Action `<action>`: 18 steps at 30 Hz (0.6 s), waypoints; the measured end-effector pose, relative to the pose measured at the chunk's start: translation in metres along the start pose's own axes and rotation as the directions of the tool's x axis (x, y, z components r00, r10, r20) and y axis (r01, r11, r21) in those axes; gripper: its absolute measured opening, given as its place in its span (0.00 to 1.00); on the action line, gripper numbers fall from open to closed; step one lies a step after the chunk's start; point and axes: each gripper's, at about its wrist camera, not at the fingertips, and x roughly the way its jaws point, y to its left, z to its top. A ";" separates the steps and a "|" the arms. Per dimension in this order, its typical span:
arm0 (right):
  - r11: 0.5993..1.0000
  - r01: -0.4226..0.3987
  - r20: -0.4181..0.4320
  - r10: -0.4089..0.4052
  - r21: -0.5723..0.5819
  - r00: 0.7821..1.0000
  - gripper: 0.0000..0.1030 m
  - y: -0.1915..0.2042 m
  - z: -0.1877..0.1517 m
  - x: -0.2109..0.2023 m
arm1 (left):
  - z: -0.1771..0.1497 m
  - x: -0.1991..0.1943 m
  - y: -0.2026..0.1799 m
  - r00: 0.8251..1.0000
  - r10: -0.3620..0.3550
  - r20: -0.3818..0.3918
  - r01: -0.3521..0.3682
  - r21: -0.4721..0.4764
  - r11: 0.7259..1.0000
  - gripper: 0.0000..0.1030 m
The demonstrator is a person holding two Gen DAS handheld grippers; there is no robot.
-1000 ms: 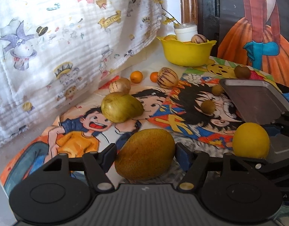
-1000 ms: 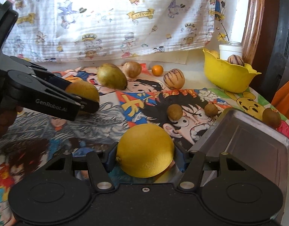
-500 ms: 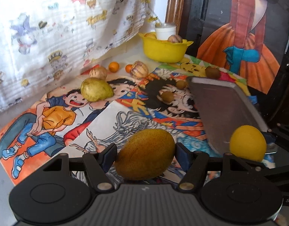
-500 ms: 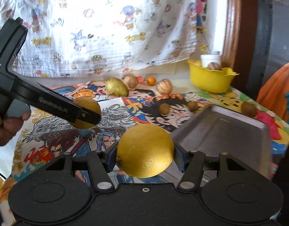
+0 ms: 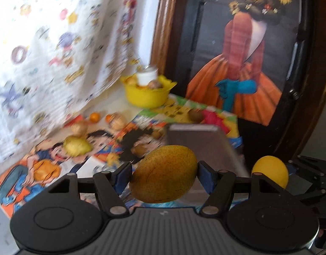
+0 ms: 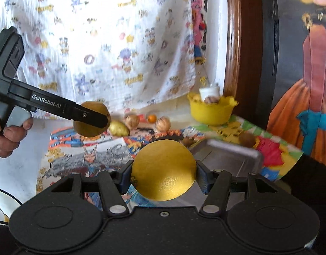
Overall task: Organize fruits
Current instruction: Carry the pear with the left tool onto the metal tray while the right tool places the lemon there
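My left gripper [image 5: 164, 173] is shut on a brown-speckled mango [image 5: 164, 173], held in the air above the cartoon mat; the same mango [image 6: 91, 119] shows in the right wrist view at the left. My right gripper [image 6: 163, 170] is shut on a round yellow orange [image 6: 163, 170], also lifted; the orange [image 5: 270, 171] appears at the right of the left wrist view. A grey metal tray [image 5: 205, 140] lies on the mat beyond both grippers, and its rim [image 6: 233, 148] shows behind the orange.
A yellow bowl [image 5: 147, 94] with fruit and a white jar stands at the back corner. On the mat lie a green-yellow mango [image 5: 76, 146], striped melons, small oranges and brown kiwis. A patterned cloth hangs at the left. A hand [image 6: 5, 136] grips the left tool.
Both grippers have risen and pulled back from the mat with their fruits still held. The table and tray now look smaller and farther away.
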 end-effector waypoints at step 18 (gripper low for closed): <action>0.990 0.101 0.064 -0.095 -0.102 0.993 0.60 -0.105 0.049 0.090 | 0.094 0.123 -0.028 0.989 -0.116 0.095 0.112 0.051 0.992 0.69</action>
